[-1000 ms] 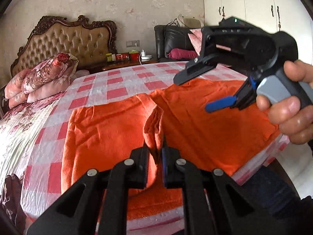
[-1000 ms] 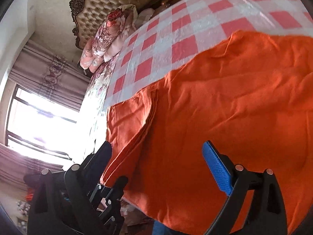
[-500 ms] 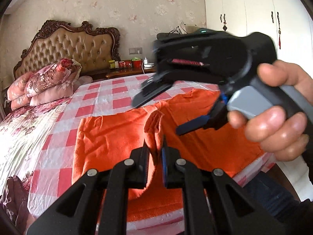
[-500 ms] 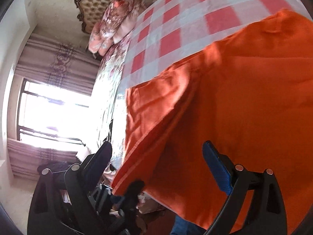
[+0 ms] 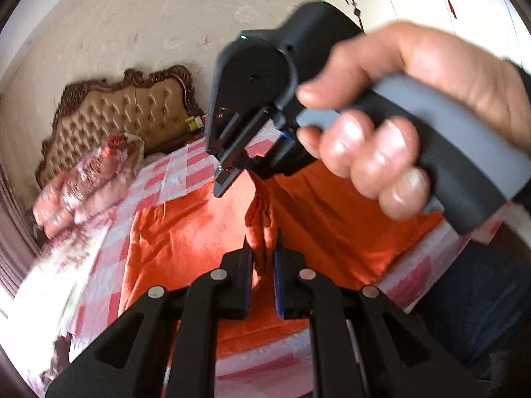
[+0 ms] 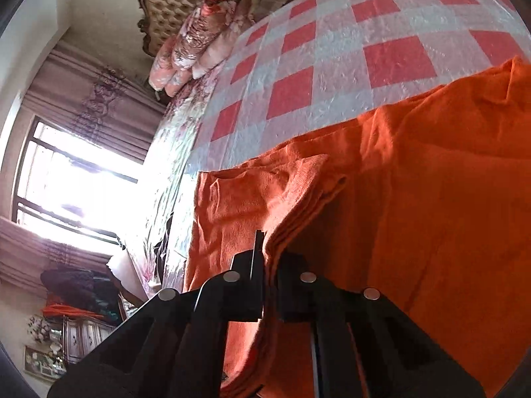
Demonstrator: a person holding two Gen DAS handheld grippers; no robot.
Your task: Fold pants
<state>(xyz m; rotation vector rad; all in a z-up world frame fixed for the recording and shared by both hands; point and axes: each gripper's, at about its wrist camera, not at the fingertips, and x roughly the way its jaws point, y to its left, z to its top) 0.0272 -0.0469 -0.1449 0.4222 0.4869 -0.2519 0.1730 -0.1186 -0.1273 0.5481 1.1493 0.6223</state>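
- Left gripper (image 5: 264, 258) pinches a raised fold of the orange pants (image 5: 186, 242).
- Right gripper (image 6: 270, 262) is clamped on another bunched fold of them.
- Pants lie spread on the near part of the checked bed (image 6: 332, 53).
- Pillows (image 5: 83, 182) far left by the headboard (image 5: 132, 109).

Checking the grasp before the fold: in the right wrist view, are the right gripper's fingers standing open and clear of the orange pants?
No, the right gripper has its fingers closed on a raised fold of the orange pants.
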